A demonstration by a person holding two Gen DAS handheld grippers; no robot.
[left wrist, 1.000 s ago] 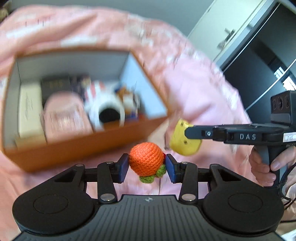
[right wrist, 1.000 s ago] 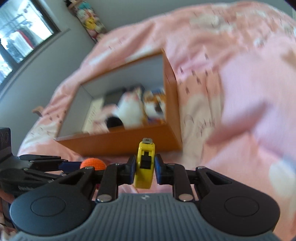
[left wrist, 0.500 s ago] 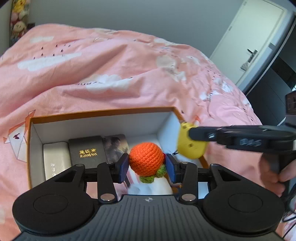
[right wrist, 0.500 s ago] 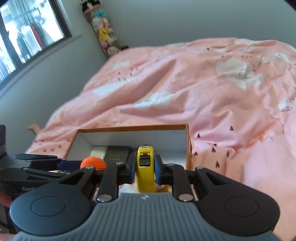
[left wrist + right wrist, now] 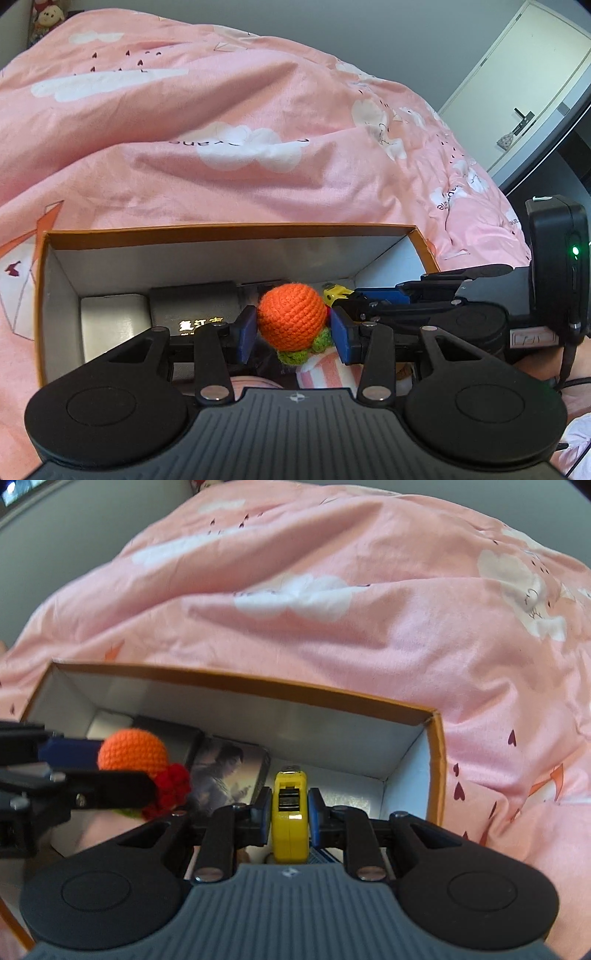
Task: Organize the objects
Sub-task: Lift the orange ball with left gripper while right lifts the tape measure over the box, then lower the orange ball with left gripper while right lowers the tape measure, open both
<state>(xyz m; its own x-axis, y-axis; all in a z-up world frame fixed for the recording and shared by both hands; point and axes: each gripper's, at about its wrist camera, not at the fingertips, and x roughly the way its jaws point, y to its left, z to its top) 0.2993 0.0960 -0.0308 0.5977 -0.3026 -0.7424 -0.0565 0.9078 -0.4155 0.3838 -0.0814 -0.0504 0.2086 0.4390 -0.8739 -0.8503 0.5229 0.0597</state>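
My left gripper is shut on an orange crocheted toy with green and red parts, held over the inside of an orange cardboard box. My right gripper is shut on a yellow tape measure, held upright over the box's right part. The toy also shows at the left in the right wrist view. The right gripper's blue pads sit just right of the toy, with the tape measure's tip between them.
The box lies on a pink bed cover. Inside it are a white box, a black box with gold lettering, a photo card and a pink striped thing. A white door stands at the right.
Both grippers have moved forward and down over the box, so its far wall looks closer. The right gripper has come closer to the left one. Both still hold their objects.
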